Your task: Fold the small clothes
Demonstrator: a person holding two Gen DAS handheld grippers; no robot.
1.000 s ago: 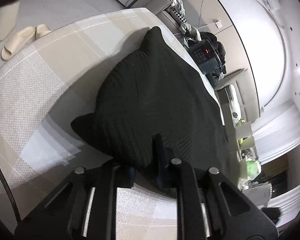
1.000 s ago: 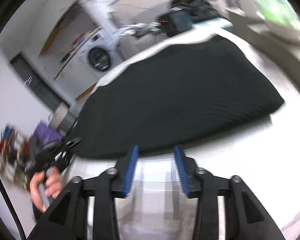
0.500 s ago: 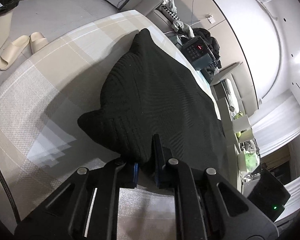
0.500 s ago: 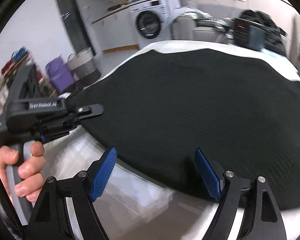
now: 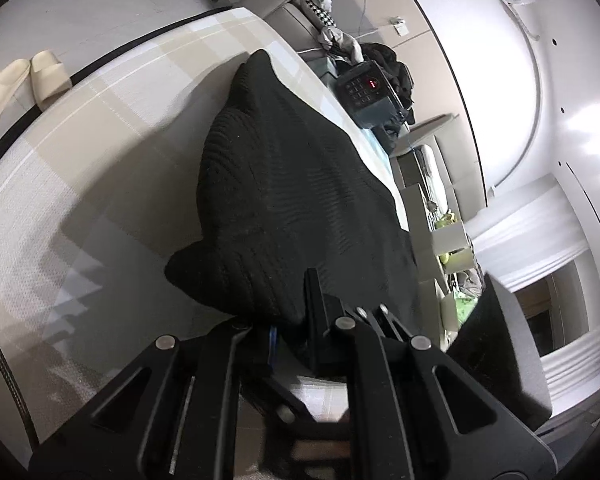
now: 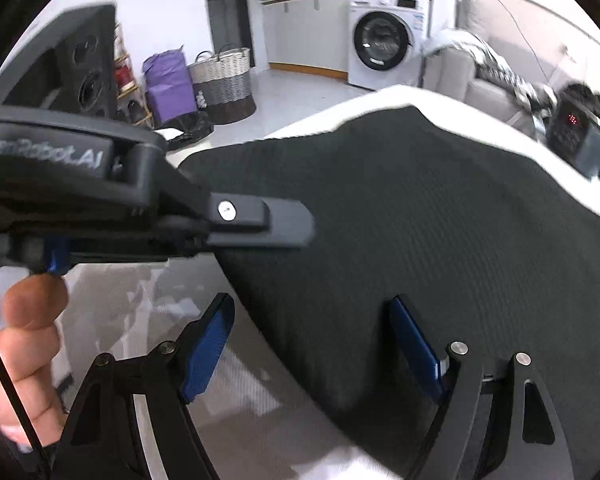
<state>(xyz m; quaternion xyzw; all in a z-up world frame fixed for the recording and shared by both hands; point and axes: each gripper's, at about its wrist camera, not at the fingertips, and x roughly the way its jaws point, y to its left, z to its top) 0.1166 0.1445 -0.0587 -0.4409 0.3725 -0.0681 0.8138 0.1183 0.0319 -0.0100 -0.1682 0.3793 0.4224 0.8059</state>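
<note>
A black ribbed knit garment [image 5: 284, 200] lies on the beige checked table [image 5: 80, 152]. My left gripper [image 5: 292, 320] is shut on the garment's near edge, with cloth bunched between its fingers. In the right wrist view the same garment [image 6: 420, 232] fills the middle. My right gripper [image 6: 312, 340] is open wide, its blue pads straddling the garment's near edge, one pad over the table and one over the cloth. The left gripper [image 6: 260, 220] shows there too, closed on the garment's left corner.
A dark keypad box [image 5: 366, 90] sits at the table's far edge by a sofa. Slippers [image 5: 20, 80] lie on the floor. A washing machine [image 6: 384, 48], a wicker basket [image 6: 224, 80] and a purple bag [image 6: 168, 84] stand beyond the table.
My right gripper has opened wide and swung left along the garment's edge toward the left gripper. The left gripper has stayed shut on the cloth and lifted it slightly.
</note>
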